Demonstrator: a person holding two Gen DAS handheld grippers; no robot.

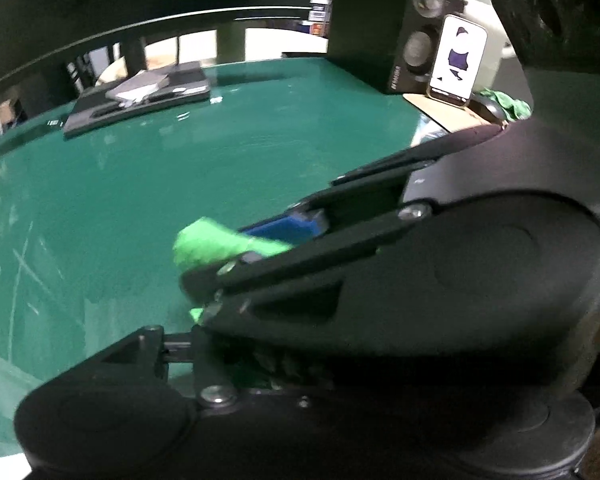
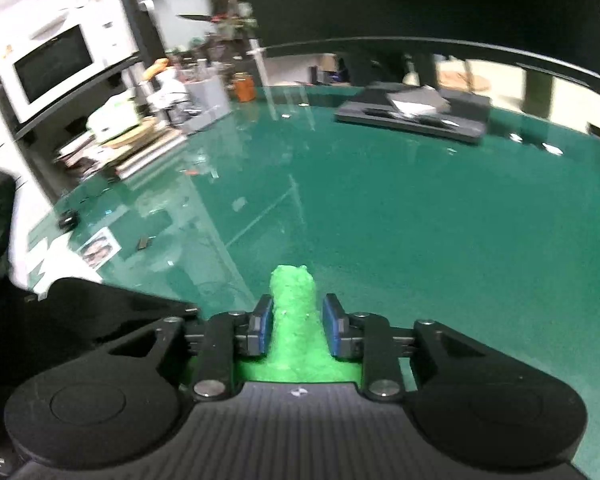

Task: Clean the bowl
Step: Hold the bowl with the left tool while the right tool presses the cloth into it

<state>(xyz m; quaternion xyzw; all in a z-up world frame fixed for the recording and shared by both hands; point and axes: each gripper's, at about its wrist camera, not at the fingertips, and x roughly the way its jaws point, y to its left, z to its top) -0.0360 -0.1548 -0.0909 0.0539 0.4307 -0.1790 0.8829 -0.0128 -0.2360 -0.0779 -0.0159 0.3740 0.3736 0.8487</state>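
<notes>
In the right wrist view a bright green cloth [image 2: 294,304] stands in a narrow pinched column between the blue pads [image 2: 265,326] of my right gripper [image 2: 296,320]. The jaws are slightly apart, with thin gaps beside the cloth. In the left wrist view that right gripper [image 1: 260,252] reaches in from the right, just above the green glass table [image 1: 220,152], with the cloth [image 1: 204,246] at its tip. It covers the fingers of my left gripper [image 1: 292,364], so their state is hidden. I cannot make out a bowl. A dark grey rounded surface [image 1: 560,152] at the right is unclear.
A flat black tray with papers [image 2: 412,114] lies at the table's far edge. A speaker [image 1: 416,40], a white card [image 1: 458,60] and another green cloth [image 1: 508,102] stand at the far right. A microwave [image 2: 52,68], stacked clutter [image 2: 140,140] and an orange jar [image 2: 244,86] line the left side.
</notes>
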